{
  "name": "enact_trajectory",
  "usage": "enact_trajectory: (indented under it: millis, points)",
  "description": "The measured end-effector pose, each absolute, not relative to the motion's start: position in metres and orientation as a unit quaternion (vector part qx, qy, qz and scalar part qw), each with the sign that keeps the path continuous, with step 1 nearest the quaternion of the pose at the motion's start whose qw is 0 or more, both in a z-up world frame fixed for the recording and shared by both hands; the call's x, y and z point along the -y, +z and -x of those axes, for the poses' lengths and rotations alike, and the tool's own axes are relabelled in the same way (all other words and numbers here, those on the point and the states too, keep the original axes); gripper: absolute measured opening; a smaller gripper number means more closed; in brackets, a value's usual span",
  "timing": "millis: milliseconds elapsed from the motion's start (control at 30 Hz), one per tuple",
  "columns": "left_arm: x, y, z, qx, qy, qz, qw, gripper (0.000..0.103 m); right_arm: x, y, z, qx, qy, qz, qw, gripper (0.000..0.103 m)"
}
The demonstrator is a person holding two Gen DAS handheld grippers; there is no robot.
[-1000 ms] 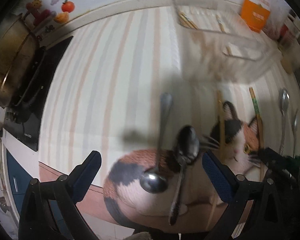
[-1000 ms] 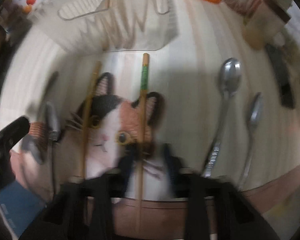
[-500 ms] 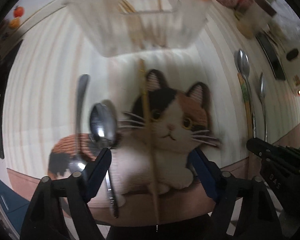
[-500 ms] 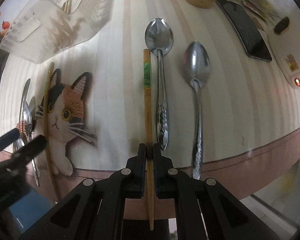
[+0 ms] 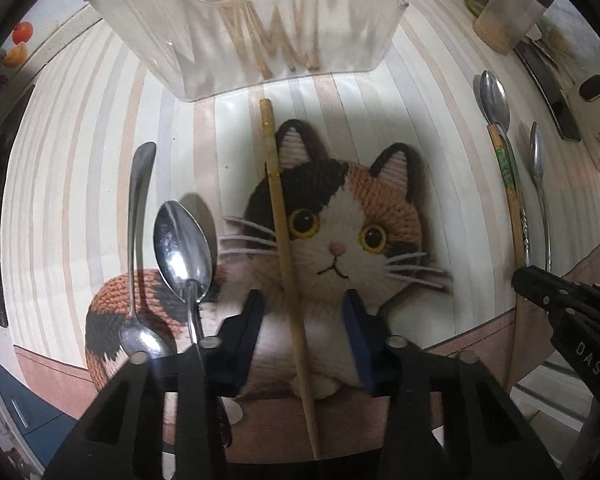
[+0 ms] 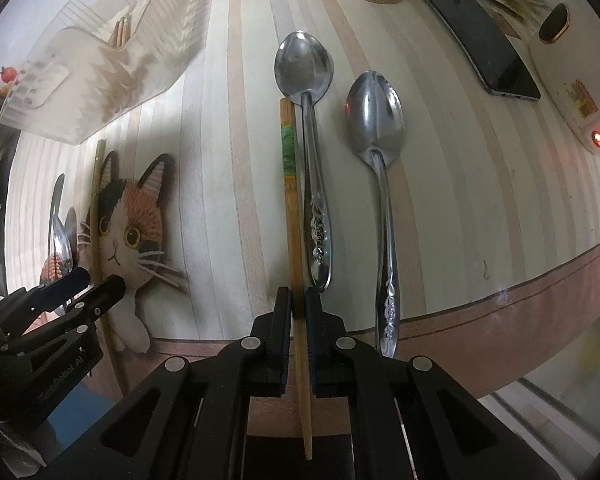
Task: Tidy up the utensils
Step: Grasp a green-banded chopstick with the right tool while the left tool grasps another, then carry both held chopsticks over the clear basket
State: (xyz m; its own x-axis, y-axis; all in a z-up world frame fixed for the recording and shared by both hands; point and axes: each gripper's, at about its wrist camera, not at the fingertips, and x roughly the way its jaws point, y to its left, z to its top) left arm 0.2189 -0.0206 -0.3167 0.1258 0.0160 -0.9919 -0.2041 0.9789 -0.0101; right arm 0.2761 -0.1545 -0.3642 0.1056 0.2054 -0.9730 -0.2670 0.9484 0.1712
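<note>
My right gripper (image 6: 298, 312) is shut on a green-banded chopstick (image 6: 291, 200) that lies beside a steel spoon (image 6: 310, 120); a second spoon (image 6: 378, 140) lies to its right. My left gripper (image 5: 302, 320) is open, its fingers on either side of a plain wooden chopstick (image 5: 280, 216) lying across the cat-shaped knitted mat (image 5: 340, 232). Two more spoons (image 5: 184, 248) lie at the mat's left. The clear utensil basket (image 5: 252, 28) holding several chopsticks stands at the back.
A phone (image 6: 480, 36) and a white appliance with a red light (image 6: 596, 138) sit at the right. A cup (image 5: 508, 16) and an orange carton stand behind. The table's front edge (image 6: 500, 312) runs close below the spoons.
My left gripper swung right from the two spoons to straddle the plain chopstick and has narrowed. My right gripper closed on the green-banded chopstick and moved it right, beside the spoons.
</note>
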Motion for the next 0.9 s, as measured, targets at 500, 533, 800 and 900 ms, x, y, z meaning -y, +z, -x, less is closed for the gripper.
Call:
enact_trajectory:
  millis: [500,533,800,900]
  points:
    - [-0.013,-0.314,-0.203,-0.676,0.057,0.131,0.723,0.006,0.128,-0.357,-0.269,-0.656,0.179,0.089,0.728,0.007]
    - [-0.013,-0.314,-0.204,-0.677,0.057,0.131,0.722,0.009,0.128,-0.356,-0.269,-0.654,0.179,0.094,0.729,0.007]
    - [0.009,-0.316,-0.218,-0.672,0.055,0.103,0.731,0.005,0.11,-0.353,-0.272,-0.648,0.163,0.114,0.735,0.008]
    - [0.014,-0.315,-0.217,-0.671,0.056,0.097,0.733,0.004,0.102,-0.353,-0.27,-0.646,0.16,0.111,0.738,0.008]
